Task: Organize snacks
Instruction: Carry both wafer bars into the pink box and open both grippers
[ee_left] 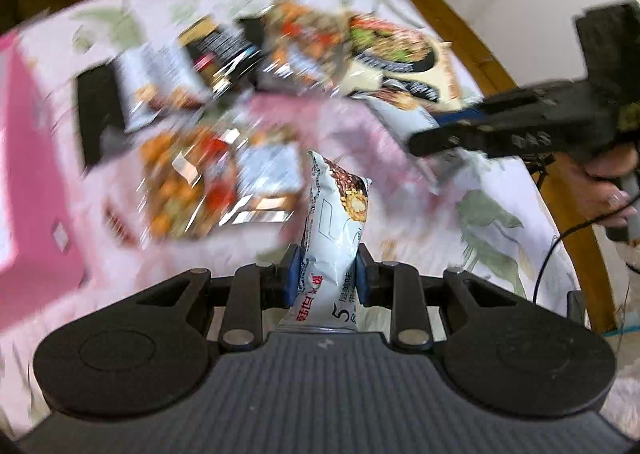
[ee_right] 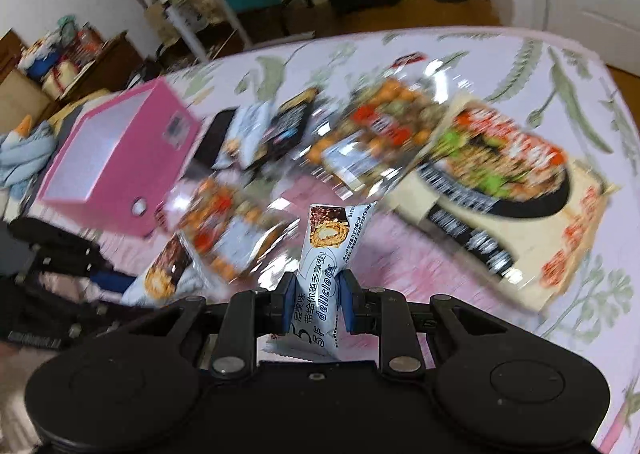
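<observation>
From the left wrist view, the left gripper [ee_left: 325, 274] has its blue pads clamped on a small pale-blue foil wafer packet [ee_left: 338, 230], pinched near its lower end so its long axis runs straight out ahead along the fingers. The open-topped pink rectangular box [ee_left: 24, 158] lies far off to that gripper's left, at the frame edge, with the blurred heap of clear-wrapped mixed snack bags [ee_left: 188, 190] between packet and box. The right gripper [ee_left: 448, 138] reaches in from the right, well away from the box; its finger state cannot be told here

From the right wrist view, the right gripper [ee_right: 316, 302] is likewise closed on a second pale-blue wafer packet [ee_right: 332, 250], also pointing forward along the fingers. The pink box [ee_right: 116, 162] sits up and to the left, mouth tilted toward this camera, beyond the snack heap [ee_right: 224, 230]. The large cream noodle pack with a black bowl picture [ee_right: 504, 190] lies on the far side from the box. Judging by both views, the left hand is the nearer to the box, so its packet would probably go in first, end-on
</observation>
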Demonstrator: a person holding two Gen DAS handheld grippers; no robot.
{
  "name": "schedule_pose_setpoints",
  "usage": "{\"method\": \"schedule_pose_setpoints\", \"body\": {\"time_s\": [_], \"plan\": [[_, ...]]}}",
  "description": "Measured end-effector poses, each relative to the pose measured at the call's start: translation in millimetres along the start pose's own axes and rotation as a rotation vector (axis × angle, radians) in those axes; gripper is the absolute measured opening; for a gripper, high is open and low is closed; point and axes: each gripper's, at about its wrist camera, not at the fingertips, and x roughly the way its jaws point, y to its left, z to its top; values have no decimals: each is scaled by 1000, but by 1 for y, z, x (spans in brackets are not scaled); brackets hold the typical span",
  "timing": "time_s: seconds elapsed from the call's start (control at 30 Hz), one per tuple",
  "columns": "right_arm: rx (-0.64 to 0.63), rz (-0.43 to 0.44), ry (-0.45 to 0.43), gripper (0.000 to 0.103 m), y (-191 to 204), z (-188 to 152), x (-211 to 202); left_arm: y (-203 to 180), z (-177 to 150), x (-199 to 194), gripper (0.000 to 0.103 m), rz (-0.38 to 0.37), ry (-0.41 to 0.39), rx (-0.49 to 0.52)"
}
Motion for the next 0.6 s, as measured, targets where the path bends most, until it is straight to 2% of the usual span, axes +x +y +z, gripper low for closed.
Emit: {"method": "schedule_pose_setpoints", "body": {"time_s": [0.1,0.27,0.4,0.6], "plan": [[-3,50,45,27,21,-4,-2,16,-10,-14,26,-8,27,-81],[-73,119,72,27,65,-5,-12,31,-27,-55,26,20,0,-126],[-154,171,61,27,104,0,-19,43,-38,-85,26,44,-21,-169],[-281,247,-7,27,162,19,-21,70,-43,-130,26,105,-127,-209]]}}
